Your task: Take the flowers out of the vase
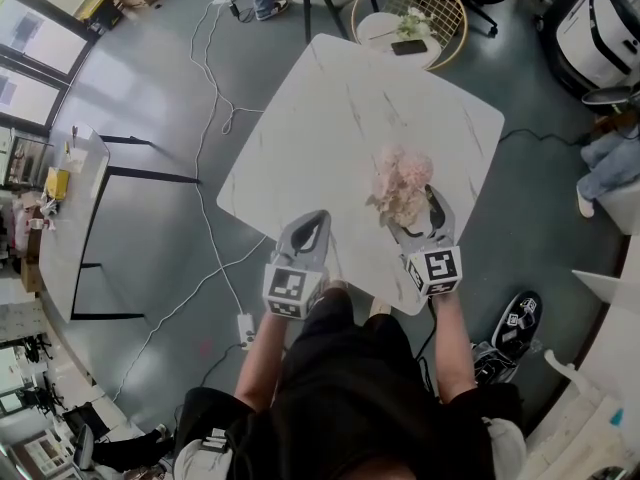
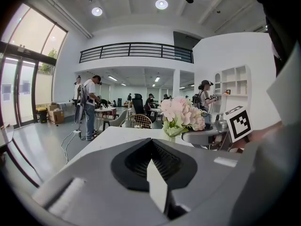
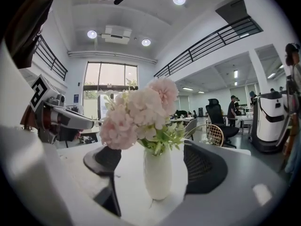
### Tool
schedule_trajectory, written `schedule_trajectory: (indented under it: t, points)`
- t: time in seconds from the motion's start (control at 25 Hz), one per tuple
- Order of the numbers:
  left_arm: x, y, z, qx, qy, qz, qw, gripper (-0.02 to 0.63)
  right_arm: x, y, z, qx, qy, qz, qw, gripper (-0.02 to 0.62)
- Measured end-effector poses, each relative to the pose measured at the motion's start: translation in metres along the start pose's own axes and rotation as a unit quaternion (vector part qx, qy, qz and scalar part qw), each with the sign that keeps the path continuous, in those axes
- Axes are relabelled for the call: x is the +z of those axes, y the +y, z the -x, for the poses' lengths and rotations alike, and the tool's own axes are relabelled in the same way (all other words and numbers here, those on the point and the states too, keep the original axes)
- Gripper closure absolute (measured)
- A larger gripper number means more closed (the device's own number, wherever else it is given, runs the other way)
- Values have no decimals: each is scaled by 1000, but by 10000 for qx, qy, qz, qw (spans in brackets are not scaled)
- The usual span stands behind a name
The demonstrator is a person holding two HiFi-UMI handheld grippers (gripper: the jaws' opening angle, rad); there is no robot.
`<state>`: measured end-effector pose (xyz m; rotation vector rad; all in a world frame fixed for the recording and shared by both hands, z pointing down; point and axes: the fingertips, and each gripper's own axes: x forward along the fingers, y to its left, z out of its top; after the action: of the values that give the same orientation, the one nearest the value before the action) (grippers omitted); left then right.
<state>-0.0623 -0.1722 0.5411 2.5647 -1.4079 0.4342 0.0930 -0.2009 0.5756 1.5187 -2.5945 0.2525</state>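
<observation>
The right gripper stands open, jaws either side of the white vase, seemingly clear of it. The flowers sit in it above the jaws. The left gripper is closed, empty. Removal not begun.

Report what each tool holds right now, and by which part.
Nothing is held. The right tool stands open, jaws either side of the white ceramic vase of pink flowers, not touching it; the left tool is shut, empty.

Vase matt wht, ceramic-looking; tabletop smooth, marble-look w/ grey veins.
</observation>
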Motion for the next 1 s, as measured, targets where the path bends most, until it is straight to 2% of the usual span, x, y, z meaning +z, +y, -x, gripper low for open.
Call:
schedule_trajectory:
  t: [1.0]
  points:
    - [-7,27,-14,79,99,82,9999,598,5,6,-33,329,-137,6,9994,193]
